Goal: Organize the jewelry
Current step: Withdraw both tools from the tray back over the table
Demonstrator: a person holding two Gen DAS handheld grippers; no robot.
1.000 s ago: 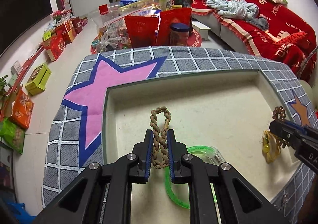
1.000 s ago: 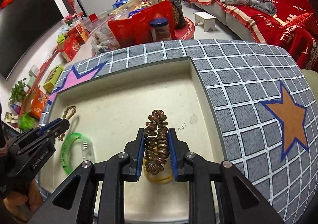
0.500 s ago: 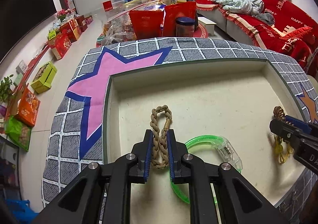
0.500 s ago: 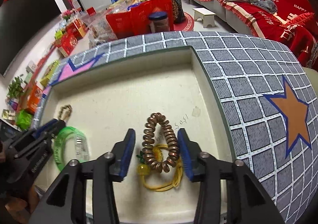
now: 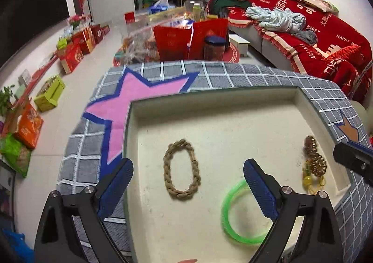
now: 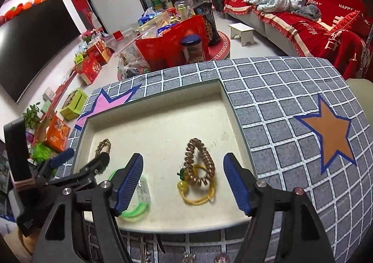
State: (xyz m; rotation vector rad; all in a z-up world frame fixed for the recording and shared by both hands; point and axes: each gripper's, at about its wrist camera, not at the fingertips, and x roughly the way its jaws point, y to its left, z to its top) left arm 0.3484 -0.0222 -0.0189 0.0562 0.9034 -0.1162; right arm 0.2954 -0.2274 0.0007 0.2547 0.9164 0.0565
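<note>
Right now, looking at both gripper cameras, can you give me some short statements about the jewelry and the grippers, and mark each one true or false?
1. The left gripper is shut on the braided rope bracelet. False: its jaws have just opened and stand apart, and the bracelet lies free on the tray.
2. The right gripper is open. True; its jaws have just been opening.
3. The brown beaded bracelet lies partly on a yellow cord. True.
4. The green bangle lies outside the tray, on the checked cloth. False: it lies inside the tray.
5. All the jewelry pieces are stacked in one pile. False: the braided rope bracelet lies by itself.
</note>
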